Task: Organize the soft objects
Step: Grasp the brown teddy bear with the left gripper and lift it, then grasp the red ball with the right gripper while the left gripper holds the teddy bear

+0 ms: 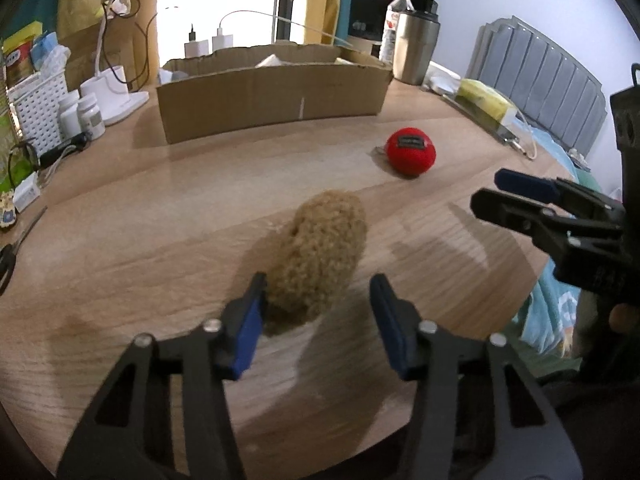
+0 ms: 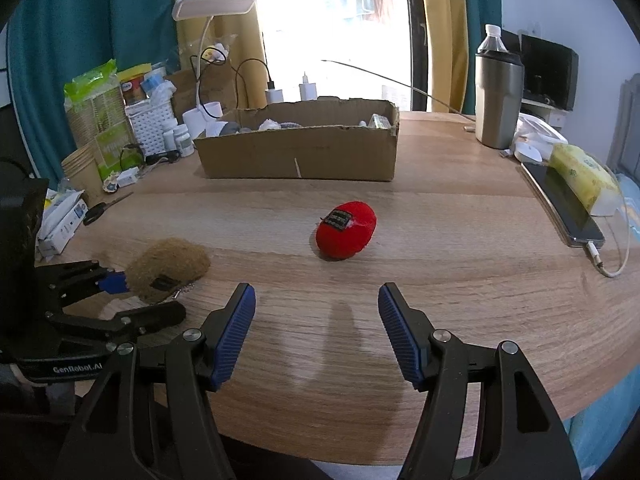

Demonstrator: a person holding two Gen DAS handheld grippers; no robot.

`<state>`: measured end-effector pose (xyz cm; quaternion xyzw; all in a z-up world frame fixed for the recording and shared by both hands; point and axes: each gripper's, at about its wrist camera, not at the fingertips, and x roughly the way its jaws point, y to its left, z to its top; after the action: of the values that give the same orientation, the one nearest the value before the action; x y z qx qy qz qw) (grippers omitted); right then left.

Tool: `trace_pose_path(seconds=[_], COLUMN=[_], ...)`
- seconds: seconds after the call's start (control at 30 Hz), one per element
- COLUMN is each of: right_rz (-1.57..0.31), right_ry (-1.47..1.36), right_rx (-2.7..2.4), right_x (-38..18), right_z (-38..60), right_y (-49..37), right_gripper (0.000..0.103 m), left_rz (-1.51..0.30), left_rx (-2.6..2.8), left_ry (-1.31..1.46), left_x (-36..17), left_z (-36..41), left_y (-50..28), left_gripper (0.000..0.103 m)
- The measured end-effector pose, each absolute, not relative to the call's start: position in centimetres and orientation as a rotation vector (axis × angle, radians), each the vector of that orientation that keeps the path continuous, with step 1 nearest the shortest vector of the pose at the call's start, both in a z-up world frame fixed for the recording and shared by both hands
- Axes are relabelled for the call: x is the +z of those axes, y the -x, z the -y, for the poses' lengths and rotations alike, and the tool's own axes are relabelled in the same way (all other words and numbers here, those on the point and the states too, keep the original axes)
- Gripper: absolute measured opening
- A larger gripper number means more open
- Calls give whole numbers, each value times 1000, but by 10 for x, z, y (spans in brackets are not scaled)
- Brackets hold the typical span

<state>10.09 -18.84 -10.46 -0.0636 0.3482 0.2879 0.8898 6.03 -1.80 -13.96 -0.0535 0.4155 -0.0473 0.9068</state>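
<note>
Left gripper (image 1: 318, 304) agape around tan plush (image 1: 320, 256).

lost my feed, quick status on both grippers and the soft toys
Left gripper open, straddling brown plush. Right gripper open, empty, short of red plush. Cardboard box behind, path clear.

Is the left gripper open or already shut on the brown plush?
Open. The left gripper has its blue pads spread either side of the brown plush, which lies on the table; the right-hand pad is clear of it.
</note>
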Motion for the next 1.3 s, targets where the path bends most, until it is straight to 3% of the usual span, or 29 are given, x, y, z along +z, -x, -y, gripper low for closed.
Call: trace_pose_path(seconds=[0.03,0.2,0.27,1.3], right_rz=[-725,-726,-726,-797], right_ry=[133,135,136,134], right_rx=[597,596,596,578], right_x=[-105,-106,-106,-114], right_z=[188,188,188,179], right_y=[-101,-102,-102,-155], right_gripper=[67,67,67,67], left_rz=[-856,-841,-834,-819], left_rx=[-101,-118,-130,-133], left_ry=[110,112,113,209], left_x=[-140,-137,-136,-127], left_z=[17,17,18,-7], left_y=[-60,-59,-58,-105], left_gripper=[41,34,27,26])
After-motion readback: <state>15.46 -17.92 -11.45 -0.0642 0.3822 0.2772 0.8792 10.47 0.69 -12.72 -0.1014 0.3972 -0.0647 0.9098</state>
